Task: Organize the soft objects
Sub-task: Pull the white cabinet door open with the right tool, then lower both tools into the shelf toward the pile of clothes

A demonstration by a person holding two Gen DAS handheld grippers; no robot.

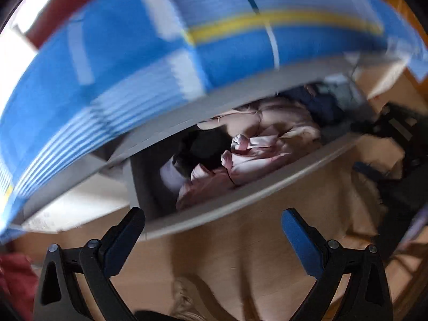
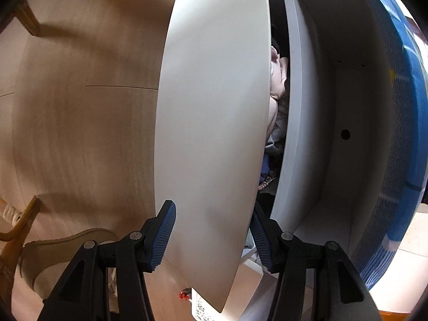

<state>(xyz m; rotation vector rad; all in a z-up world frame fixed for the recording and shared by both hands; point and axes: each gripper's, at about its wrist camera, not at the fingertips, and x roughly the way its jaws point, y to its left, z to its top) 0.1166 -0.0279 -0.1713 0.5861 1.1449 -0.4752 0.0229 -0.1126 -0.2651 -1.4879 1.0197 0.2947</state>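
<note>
the blue striped cloth (image 1: 160,61) smeared with motion blur and ran past the frame's edges. the drawer front (image 2: 214,123) hid most of the pink garments (image 2: 276,85); only a sliver showed in the gap. dark items (image 1: 203,144) beside the pink clothes stayed unreadable. a dark shape (image 1: 398,165) at right was blurred.

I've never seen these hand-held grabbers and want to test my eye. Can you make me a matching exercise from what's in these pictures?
Things:
1. left gripper
2. right gripper
3. pink clothes
4. blue cloth

Descriptions:
A. lying inside the open drawer
B. crossed by a yellow stripe
C. open, nothing between its fingers
D. clamped on the white drawer front

Pairs: 1-C, 2-D, 3-A, 4-B
</note>
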